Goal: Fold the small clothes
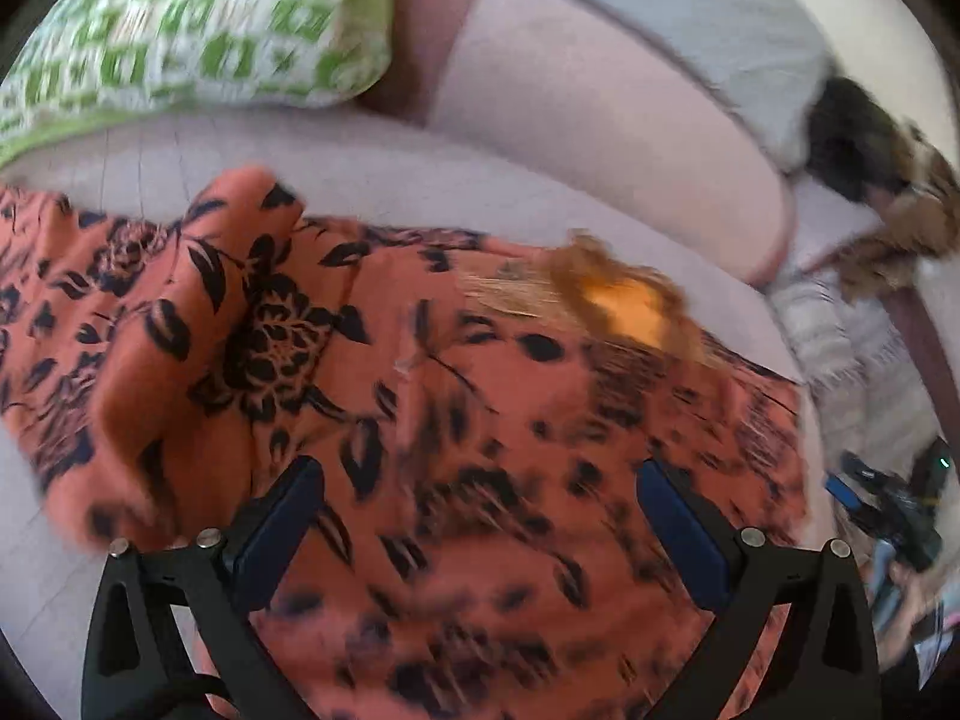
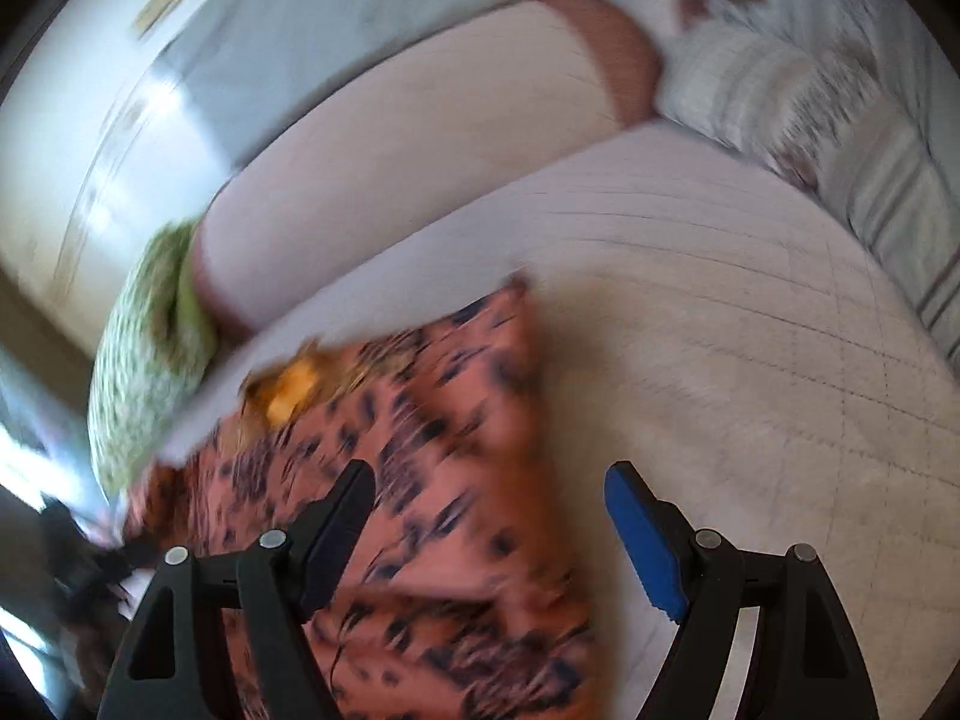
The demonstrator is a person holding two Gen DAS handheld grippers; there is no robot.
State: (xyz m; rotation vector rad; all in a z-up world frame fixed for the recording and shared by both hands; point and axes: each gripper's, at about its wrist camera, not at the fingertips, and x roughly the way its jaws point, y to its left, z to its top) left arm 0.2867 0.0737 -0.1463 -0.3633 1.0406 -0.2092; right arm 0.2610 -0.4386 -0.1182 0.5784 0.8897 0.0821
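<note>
Hovering wide-open, left gripper (image 1: 480, 498) and right gripper (image 2: 489, 501) over limp, light orange black-floral garment (image 1: 420, 390); pinch its 12 o'clock edge.

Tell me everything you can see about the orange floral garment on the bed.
The garment is thin, soft-looking orange fabric printed with black leaves and flowers, plus a yellow-gold patch near its far edge. It lies spread on the pale quilted bed, rumpled, with a raised fold at one end. The left gripper is open above it; the right gripper is open over its edge. Neither grips it. Motion blur hides seams and shape.
</note>
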